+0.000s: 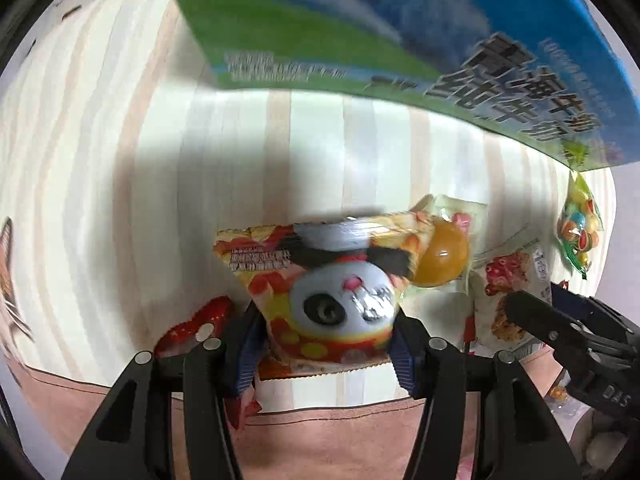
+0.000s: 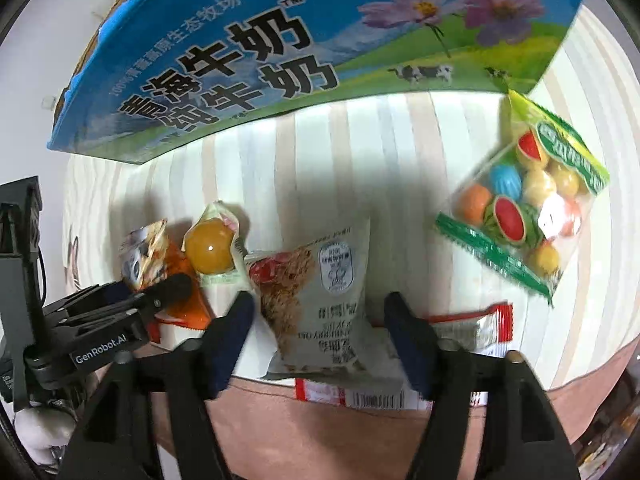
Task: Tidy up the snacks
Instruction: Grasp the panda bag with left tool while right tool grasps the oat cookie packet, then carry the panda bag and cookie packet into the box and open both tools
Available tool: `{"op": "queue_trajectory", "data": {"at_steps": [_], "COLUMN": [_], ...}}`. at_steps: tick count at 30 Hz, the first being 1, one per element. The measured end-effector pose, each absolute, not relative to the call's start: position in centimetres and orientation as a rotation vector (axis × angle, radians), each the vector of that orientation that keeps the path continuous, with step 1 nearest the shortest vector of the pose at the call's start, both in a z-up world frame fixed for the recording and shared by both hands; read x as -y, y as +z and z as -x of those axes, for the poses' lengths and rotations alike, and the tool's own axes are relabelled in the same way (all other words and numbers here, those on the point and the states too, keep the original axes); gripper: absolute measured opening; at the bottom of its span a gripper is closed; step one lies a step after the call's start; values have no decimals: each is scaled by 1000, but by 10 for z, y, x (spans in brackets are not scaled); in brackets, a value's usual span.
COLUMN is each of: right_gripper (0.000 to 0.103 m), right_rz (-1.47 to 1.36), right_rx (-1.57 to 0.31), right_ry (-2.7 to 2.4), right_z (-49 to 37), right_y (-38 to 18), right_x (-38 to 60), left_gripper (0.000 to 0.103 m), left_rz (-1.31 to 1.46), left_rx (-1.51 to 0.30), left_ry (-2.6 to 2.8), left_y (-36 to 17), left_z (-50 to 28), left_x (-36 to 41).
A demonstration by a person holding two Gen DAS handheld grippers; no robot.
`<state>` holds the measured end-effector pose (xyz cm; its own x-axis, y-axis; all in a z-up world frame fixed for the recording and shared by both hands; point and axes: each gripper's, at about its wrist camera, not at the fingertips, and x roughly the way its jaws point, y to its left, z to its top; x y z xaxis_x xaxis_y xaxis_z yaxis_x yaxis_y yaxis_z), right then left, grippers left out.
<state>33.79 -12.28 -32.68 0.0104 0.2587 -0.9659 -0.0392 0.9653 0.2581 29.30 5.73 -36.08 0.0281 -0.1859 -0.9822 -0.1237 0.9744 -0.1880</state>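
Note:
My left gripper (image 1: 326, 340) points down at a red and yellow snack packet with a panda face (image 1: 340, 304), and both pads press on its sides. In the right wrist view that packet (image 2: 148, 256) shows at the left with a left finger (image 2: 176, 286) on it. My right gripper (image 2: 320, 320) straddles a grey-white snack packet (image 2: 316, 292) lying flat. A small gap shows on each side, so its jaws stand open. The grey-white packet (image 1: 508, 292) also shows at the right in the left wrist view.
A blue and green milk carton box (image 2: 280, 40) stands at the back. An orange jelly cup (image 2: 210, 248) lies between the two packets. A bag of coloured candy balls (image 2: 528, 208) is at the right, a red and white wrapper (image 2: 472, 324) under the right finger. The striped tablecloth (image 2: 360, 152) ends at a pink front edge (image 2: 280, 412).

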Motion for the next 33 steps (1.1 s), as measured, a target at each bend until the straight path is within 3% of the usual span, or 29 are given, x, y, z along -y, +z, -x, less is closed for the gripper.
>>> {"op": "queue_trajectory", "data": {"at_steps": [8, 9, 11, 18, 26, 33], "right_gripper": [73, 71, 54, 49, 49, 49], "right_rz": [26, 81, 123, 7, -186, -291], "right_rx": [-1562, -1555, -1537, -1481, -1391, -1276], "right_ry": [244, 238, 236, 216, 274, 362], "right_z": [-339, -336, -333, -313, -285, -284], "right_y": [-341, -344, -345, -332, -283, -200], "right_x": [86, 80, 75, 90, 116, 121], "left_gripper": [52, 51, 48, 43, 43, 43], "left_rz": [270, 261, 252, 285, 356, 410], "left_rx": [-1529, -1523, -1507, -1477, -1412, -1303], "left_ry": [-17, -14, 2, 14, -18, -131], "left_y": [-368, -367, -367, -335, -283, -210], "left_z": [-291, -290, -283, -257, -209, -217], "left_x": [-66, -65, -56, -51, -41, -32]}}
